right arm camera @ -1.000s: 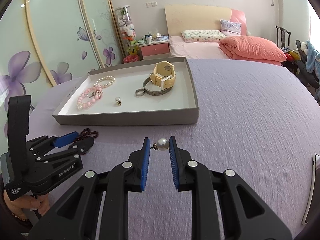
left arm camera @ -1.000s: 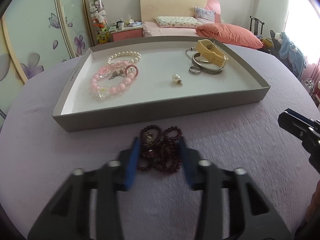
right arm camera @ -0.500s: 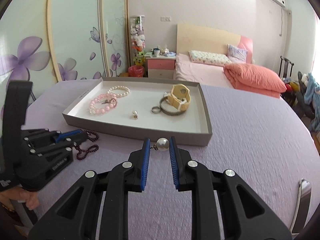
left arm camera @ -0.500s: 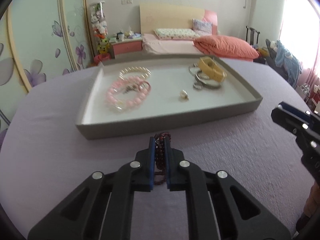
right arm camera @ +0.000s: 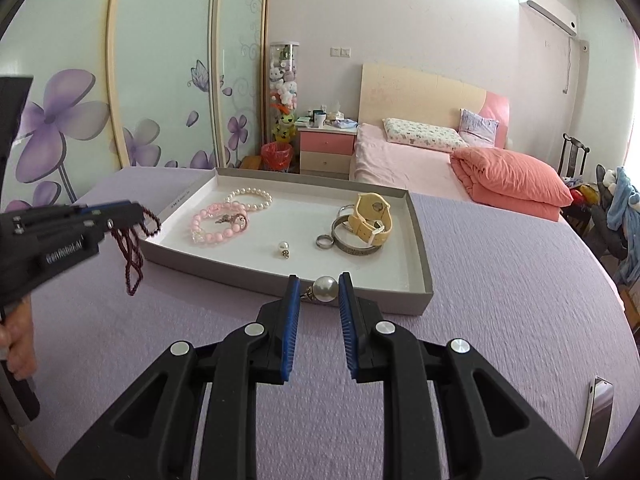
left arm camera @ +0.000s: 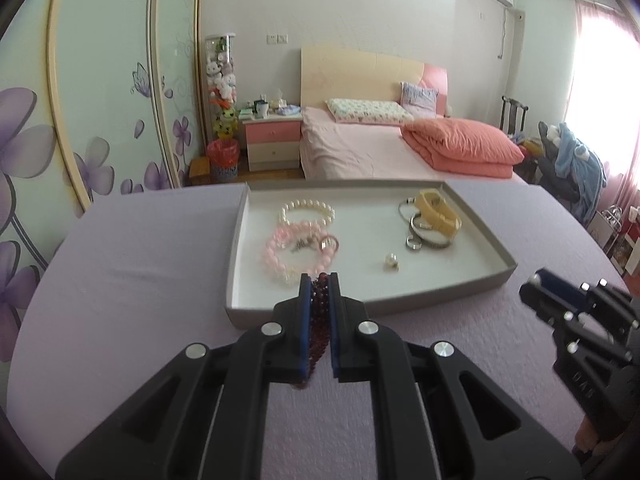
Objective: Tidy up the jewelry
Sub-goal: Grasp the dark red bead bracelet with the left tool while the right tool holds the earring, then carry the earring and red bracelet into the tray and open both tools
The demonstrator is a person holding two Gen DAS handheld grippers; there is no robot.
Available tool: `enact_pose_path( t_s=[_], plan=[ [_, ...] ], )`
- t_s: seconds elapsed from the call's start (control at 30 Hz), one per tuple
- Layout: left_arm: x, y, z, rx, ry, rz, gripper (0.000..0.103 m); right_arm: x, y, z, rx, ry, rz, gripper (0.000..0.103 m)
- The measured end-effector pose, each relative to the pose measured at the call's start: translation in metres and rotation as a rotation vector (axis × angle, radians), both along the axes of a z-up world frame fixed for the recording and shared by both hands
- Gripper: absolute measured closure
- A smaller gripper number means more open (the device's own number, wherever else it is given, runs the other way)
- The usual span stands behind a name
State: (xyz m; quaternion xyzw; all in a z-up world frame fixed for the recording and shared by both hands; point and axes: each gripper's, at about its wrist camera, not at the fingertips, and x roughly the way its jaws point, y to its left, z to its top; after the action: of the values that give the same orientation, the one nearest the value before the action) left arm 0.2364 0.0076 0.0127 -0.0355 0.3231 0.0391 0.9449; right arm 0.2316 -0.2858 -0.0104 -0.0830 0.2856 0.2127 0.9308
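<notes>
My left gripper [left arm camera: 319, 280] is shut on a dark red bead necklace [left arm camera: 318, 320]; from the right wrist view the necklace [right arm camera: 132, 256] dangles from it, lifted off the purple cloth, just left of the grey tray [right arm camera: 416, 240]. My right gripper [right arm camera: 319, 282] is shut on a pearl earring [right arm camera: 325, 289], held just before the tray's near wall. In the tray lie a white pearl bracelet [left arm camera: 308, 210], a pink bead bracelet [left arm camera: 294, 254], a second pearl earring [left arm camera: 391, 261], a ring [left arm camera: 414, 243], a bangle [right arm camera: 356, 246] and a yellow watch [left arm camera: 436, 216].
A purple cloth covers the table [right arm camera: 500, 280]. A dark flat object [right arm camera: 598, 416] lies at the table's right edge. A hand [right arm camera: 16, 344] holds the left gripper's handle. Behind are a bed [left arm camera: 360, 148], a nightstand [left arm camera: 274, 140] and flowered wardrobe doors [right arm camera: 120, 80].
The left gripper closed on the dark red necklace and lifted it off the cloth toward the tray. The right gripper rose slightly, still holding the pearl earring.
</notes>
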Motion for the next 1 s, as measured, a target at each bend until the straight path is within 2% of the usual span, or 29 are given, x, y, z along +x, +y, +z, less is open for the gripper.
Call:
enact_pose_path(
  t_s=[0.23, 0.43, 0.73, 1.0],
  plan=[
    [0.013, 0.000, 0.028, 0.048, -0.071, 0.018, 0.095, 0.004, 0.003, 0.005, 0.006, -0.010, 0.001, 0.083],
    [0.033, -0.004, 0.040, 0.092, -0.108, 0.025, 0.095, 0.014, 0.002, 0.008, 0.007, -0.014, -0.006, 0.083],
    [0.069, -0.010, 0.037, 0.110, -0.109, 0.027, 0.095, 0.037, 0.003, 0.007, 0.011, -0.005, -0.013, 0.083],
    [0.101, -0.009, 0.022, 0.106, -0.082, 0.031, 0.095, 0.058, 0.003, 0.003, 0.009, 0.010, -0.023, 0.083]
  ],
)
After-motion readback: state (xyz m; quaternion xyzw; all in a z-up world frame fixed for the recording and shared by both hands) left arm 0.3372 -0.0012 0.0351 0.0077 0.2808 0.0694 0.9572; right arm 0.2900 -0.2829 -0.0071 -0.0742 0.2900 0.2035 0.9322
